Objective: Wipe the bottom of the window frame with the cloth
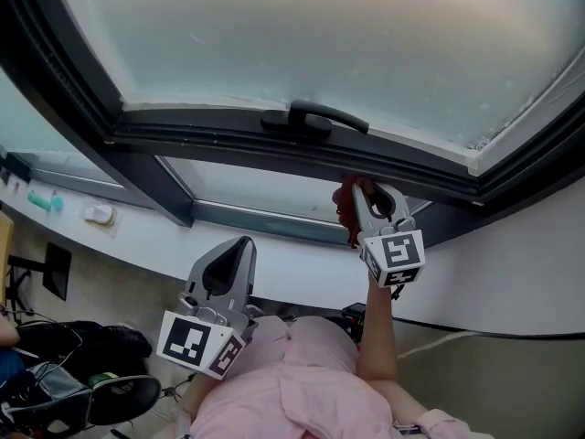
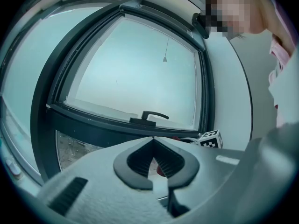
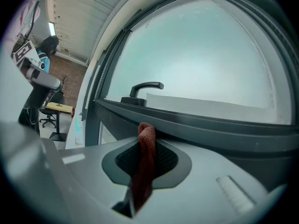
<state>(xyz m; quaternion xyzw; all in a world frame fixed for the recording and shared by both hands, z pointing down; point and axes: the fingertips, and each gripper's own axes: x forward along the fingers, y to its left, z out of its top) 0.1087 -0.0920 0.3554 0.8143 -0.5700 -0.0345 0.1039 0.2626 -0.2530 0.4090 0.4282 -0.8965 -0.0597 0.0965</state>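
At the window frame [image 1: 274, 144], the right tool [image 1: 364, 188] clamps a red cloth [image 3: 145, 157]; the left tool [image 1: 243, 242] is closed, empty.

Cloth [image 1: 346, 207] against frame [image 1: 228, 144], beneath handle [image 1: 313, 117]

Your right gripper [image 1: 366, 190], clamping the rust-red cloth [image 3: 146, 153], is sitting right up against the dark grey bottom rail of the window frame [image 1: 201, 141], with nothing between them. To its left, the black lever handle [image 1: 313, 117] is jutting out above the rail, crowding the upper edge there. Below the handle, the rail's face is running unobstructed toward the thick slanted frame post [image 1: 155, 183]. Your left gripper [image 1: 239, 245], jaws together, is hanging lower, well apart from the rail.
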